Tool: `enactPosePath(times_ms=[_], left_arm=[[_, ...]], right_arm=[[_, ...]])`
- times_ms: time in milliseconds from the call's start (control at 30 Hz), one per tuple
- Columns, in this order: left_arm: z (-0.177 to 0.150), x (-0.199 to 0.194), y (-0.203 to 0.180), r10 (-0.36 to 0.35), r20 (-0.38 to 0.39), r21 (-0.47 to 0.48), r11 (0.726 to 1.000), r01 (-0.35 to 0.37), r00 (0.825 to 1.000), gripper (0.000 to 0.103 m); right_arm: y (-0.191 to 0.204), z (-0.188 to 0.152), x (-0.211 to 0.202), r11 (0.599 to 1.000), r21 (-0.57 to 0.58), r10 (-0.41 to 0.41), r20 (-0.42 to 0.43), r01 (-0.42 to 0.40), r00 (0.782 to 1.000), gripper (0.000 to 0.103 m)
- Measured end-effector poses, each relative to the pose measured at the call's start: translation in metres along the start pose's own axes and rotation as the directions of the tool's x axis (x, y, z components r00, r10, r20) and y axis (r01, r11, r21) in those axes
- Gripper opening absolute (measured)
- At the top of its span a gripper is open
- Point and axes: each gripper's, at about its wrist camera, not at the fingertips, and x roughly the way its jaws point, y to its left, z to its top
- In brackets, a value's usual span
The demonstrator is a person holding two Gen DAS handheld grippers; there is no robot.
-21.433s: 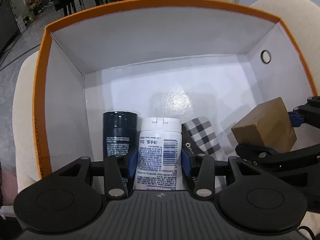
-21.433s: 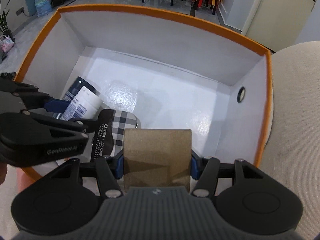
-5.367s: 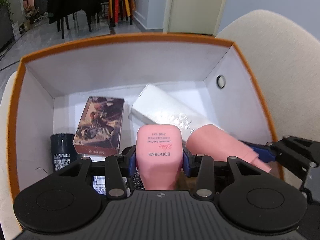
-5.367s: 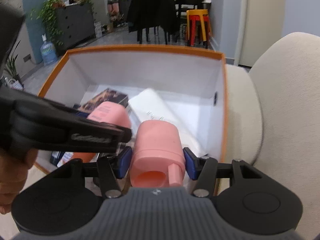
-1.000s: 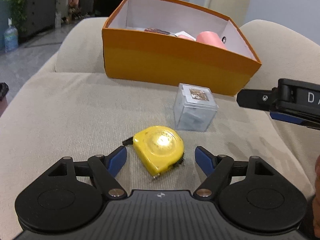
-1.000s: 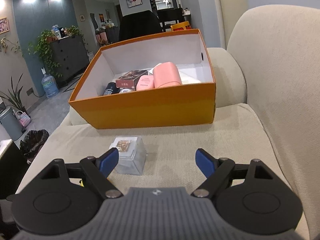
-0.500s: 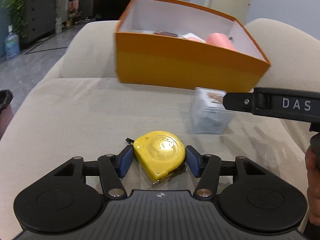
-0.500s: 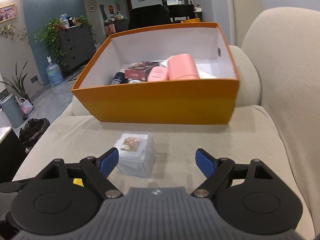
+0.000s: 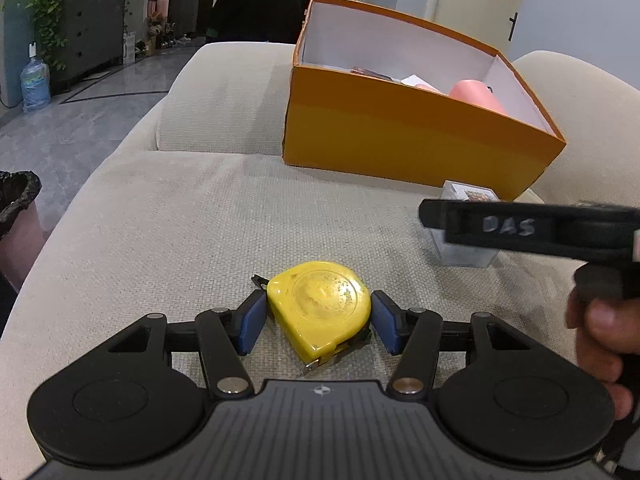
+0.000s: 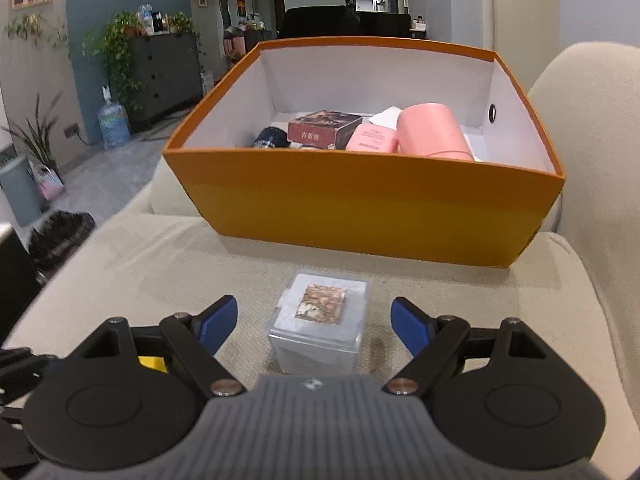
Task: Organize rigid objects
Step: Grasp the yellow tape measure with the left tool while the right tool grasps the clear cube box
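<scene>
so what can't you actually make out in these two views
- Clear plastic cube, left wrist view: mostly hidden behind the blurred right gripper finger.
- Orange cardboard box, both views: lower contents hidden by its front wall; only the pink cylinder and neighbours' tops show.
- Yellow tape measure, right wrist view: a sliver behind the gripper body.

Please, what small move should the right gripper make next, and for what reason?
Probably it should close its jaws. The right gripper stands open with the clear plastic box already between its blue pads, gaps on both sides. The left gripper is already shut on the yellow tape measure, and the orange box waits just behind.
</scene>
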Motion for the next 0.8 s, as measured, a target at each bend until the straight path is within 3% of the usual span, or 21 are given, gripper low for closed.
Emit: enactPosePath(times_ms=[300, 367, 567, 800], left_arm=[[-0.002, 0.001, 0.000, 0.006, 0.006, 0.012, 1.000, -0.006, 1.000, 0.066], [-0.003, 0.001, -0.001, 0.010, 0.005, 0.016, 1.000, -0.010, 1.000, 0.066], [-0.003, 0.000, -0.002, 0.017, 0.009, 0.028, 0.999, -0.017, 1.000, 0.065], [-0.006, -0.005, -0.004, 0.031, 0.007, 0.047, 0.998, -0.032, 0.999, 0.065]], right_arm=[[0.006, -0.007, 0.022, 0.999, 0.006, -0.053, -0.010, 0.053, 0.999, 0.082], [0.005, -0.008, 0.024, 0.998, 0.004, -0.055, -0.014, 0.056, 0.998, 0.071], [0.002, -0.010, 0.025, 0.998, 0.015, -0.059, -0.027, 0.060, 0.998, 0.055], [0.001, -0.010, 0.022, 0.999, 0.008, -0.048, -0.032, 0.048, 0.998, 0.052]])
